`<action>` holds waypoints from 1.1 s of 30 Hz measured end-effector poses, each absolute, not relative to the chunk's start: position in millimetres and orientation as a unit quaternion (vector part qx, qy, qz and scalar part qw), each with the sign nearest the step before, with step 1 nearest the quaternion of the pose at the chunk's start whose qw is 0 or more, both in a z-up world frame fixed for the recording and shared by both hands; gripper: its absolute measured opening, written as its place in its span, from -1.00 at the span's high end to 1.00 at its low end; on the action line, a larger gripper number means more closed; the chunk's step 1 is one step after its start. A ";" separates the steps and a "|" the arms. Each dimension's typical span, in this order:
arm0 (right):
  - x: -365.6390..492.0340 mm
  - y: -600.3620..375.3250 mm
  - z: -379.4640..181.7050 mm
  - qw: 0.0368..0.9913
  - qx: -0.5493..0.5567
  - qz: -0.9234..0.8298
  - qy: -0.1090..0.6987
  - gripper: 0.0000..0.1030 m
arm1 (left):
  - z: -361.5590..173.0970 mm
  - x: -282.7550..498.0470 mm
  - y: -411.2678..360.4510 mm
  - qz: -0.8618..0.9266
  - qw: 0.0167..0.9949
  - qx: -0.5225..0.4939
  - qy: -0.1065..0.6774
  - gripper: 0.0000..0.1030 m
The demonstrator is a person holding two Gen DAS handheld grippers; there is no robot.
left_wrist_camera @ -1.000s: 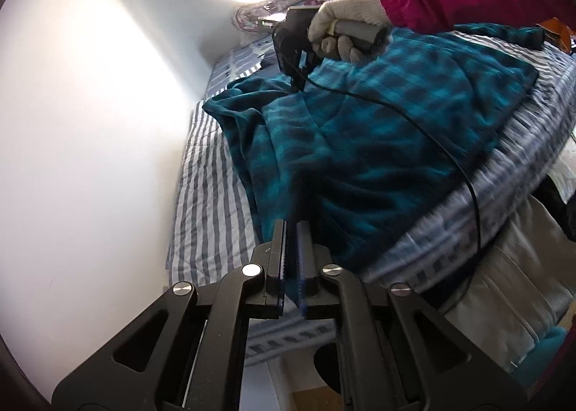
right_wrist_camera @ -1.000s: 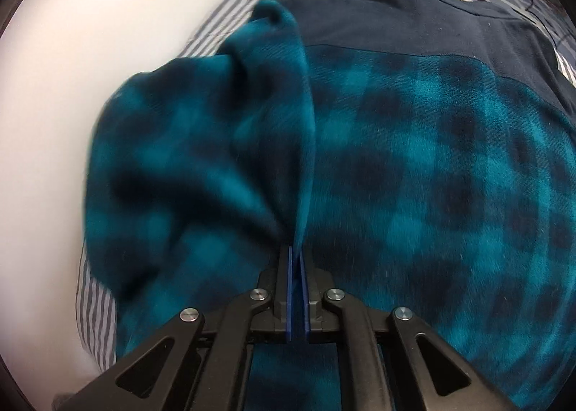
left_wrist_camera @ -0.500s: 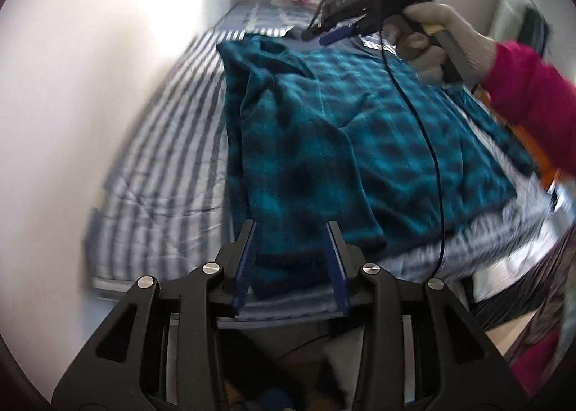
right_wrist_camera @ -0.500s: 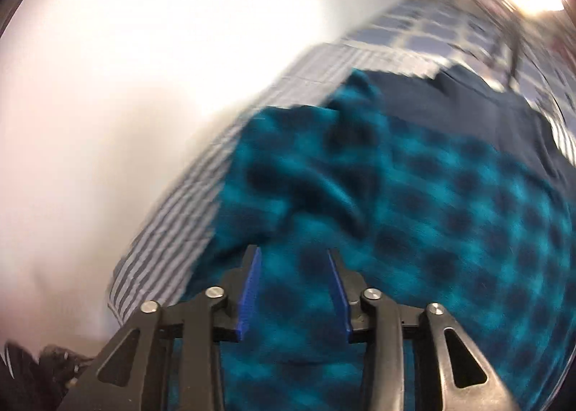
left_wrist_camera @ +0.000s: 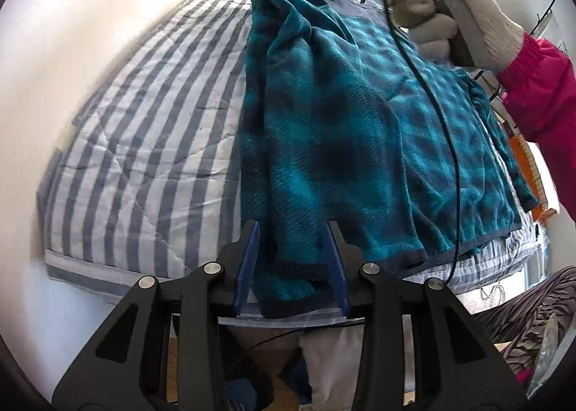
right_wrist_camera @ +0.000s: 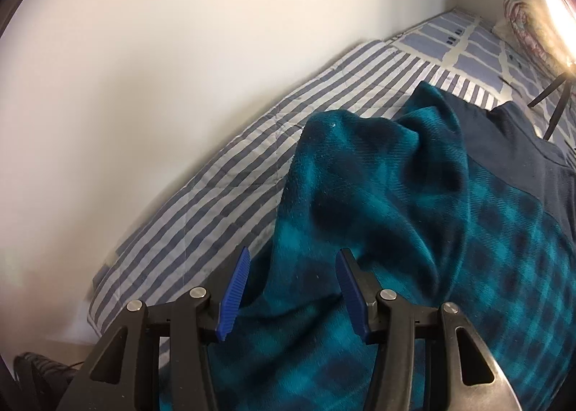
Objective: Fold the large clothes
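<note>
the teal plaid fleece (left_wrist_camera: 360, 144) lies on the striped bedspread (left_wrist_camera: 144, 144), one side edge doubled over onto the body, seemingly the first fold laid in; its long axis runs from the dark hem at the bed's near edge up toward the dark yoke (right_wrist_camera: 511, 144) at the far end. the left gripper (left_wrist_camera: 292, 267) hangs over the hem, jaws closing but pinching nothing; the right gripper (right_wrist_camera: 293, 294), in a gloved hand (left_wrist_camera: 453, 11), is above the cloth, jaws opening and empty, probably freed to seek the next edge.
</note>
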State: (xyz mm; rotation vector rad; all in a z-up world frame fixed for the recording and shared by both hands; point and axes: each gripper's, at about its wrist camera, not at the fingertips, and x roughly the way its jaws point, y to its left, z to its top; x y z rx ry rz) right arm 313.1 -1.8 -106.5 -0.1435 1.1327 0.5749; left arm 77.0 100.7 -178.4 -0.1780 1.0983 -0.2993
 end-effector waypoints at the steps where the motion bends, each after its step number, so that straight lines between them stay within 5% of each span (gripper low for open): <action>1: 314.7 0.8 -108.1 0.803 -0.071 0.265 0.529 -0.01 | -179.7 77.6 99.9 -0.143 0.838 -0.082 0.520 0.51; 3: 317.8 5.5 -112.0 0.804 -0.075 0.256 0.531 -0.01 | -184.6 81.6 96.0 -0.148 0.832 -0.083 0.528 0.84; 6: 323.2 12.0 -118.8 0.805 -0.084 0.238 0.537 -0.01 | -187.2 84.4 92.5 -0.156 0.830 -0.078 0.530 0.97; 11: 329.4 11.9 -130.8 0.803 -0.089 0.218 0.548 0.83 | -177.2 78.0 96.7 -0.159 0.839 -0.080 0.515 1.00; 15: 328.5 10.1 -125.6 0.809 -0.085 0.219 0.538 0.98 | -166.6 68.4 113.0 -0.151 0.844 -0.097 0.505 1.00; 21: 332.3 24.9 -133.2 0.799 -0.049 0.250 0.545 0.98 | -180.2 61.2 120.0 -0.122 0.837 -0.072 0.529 1.00; 23: 328.4 33.3 -149.3 0.786 -0.031 0.268 0.556 0.82 | -186.6 58.6 115.4 -0.105 0.837 -0.044 0.535 1.00; 25: 322.9 32.8 -154.2 0.778 -0.023 0.284 0.560 0.44 | -186.8 55.4 113.6 -0.099 0.837 -0.023 0.538 1.00; 33: 333.3 -67.8 -94.9 0.809 0.052 0.327 0.486 0.27 | -130.7 51.8 115.1 -0.089 0.875 -0.025 0.476 1.00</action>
